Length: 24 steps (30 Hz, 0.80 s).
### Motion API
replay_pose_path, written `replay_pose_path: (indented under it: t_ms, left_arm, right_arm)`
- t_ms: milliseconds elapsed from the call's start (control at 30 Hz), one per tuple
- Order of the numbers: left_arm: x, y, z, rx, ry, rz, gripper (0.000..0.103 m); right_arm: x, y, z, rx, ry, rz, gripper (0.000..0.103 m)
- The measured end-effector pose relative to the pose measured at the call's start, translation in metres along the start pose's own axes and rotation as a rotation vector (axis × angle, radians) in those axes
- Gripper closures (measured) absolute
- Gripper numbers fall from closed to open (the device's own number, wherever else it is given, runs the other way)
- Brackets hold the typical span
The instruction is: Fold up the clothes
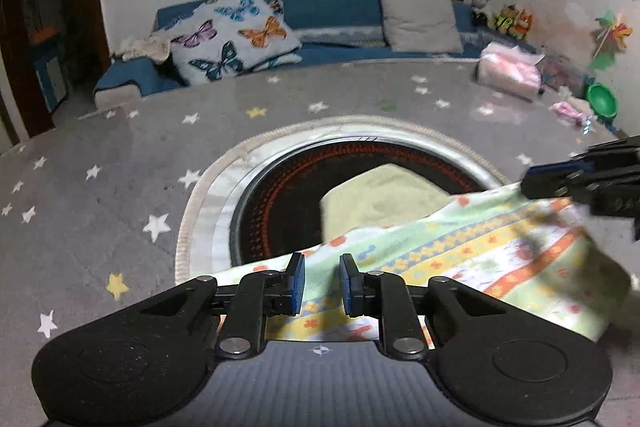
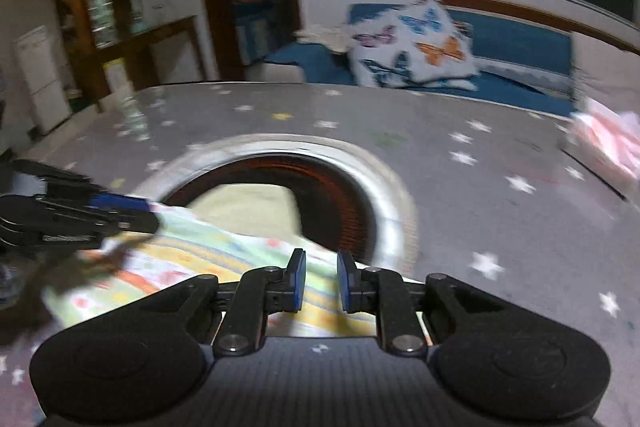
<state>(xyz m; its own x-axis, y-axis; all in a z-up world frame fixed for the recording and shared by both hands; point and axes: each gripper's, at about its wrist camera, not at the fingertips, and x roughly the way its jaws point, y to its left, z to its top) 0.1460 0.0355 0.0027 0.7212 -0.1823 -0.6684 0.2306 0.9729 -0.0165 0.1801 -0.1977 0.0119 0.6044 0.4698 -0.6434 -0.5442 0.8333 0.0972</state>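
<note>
A cloth (image 1: pixel 460 259) printed with green, yellow and orange flower bands hangs stretched between my two grippers above the grey star-patterned table (image 1: pixel 120 187). My left gripper (image 1: pixel 322 279) is shut on its near-left edge, and the fabric runs between the blue pads. In the left wrist view my right gripper (image 1: pixel 526 183) pinches the far corner at the right. In the right wrist view the cloth (image 2: pixel 208 251) passes between my right gripper (image 2: pixel 321 279), with the left gripper (image 2: pixel 152 217) clamped on the other corner. A pale yellow-green piece (image 1: pixel 384 199) lies beyond it; I cannot tell whether it is the same cloth.
A round dark insert with a metal rim (image 1: pixel 224 211) is sunk in the table's middle. A pink pack (image 1: pixel 508 71) and a green bowl (image 1: pixel 602 99) sit at the far right edge. Behind the table stands a blue sofa (image 1: pixel 340 11) with a butterfly cushion (image 1: pixel 232 35).
</note>
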Motion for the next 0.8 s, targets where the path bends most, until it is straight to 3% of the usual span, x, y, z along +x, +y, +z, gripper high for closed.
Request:
replay_pose_path:
  t_ms: [100,267,467,800]
  left_arm:
    - [-0.005,-0.009,0.0,0.018,-0.014,-0.021,0.082]
    - [0.007,-0.019,-0.007,0.057,0.017,-0.017,0.082]
    - [-0.015,-0.025,-0.02,0.077,-0.018,-0.029,0.081]
    - [-0.046,-0.046,-0.061,0.135,-0.053,-0.012,0.081]
  right_arm:
    - [0.018,0.017,0.004,-0.026,0.023,0.036,0.079]
    - [0.051,0.033,0.001,-0.047,0.064,0.04,0.078]
    - [0.024,0.052,-0.003,-0.118,0.048,0.063,0.077]
    - [-0.019,0.098,-0.054,-0.233,0.027,0.115,0.077]
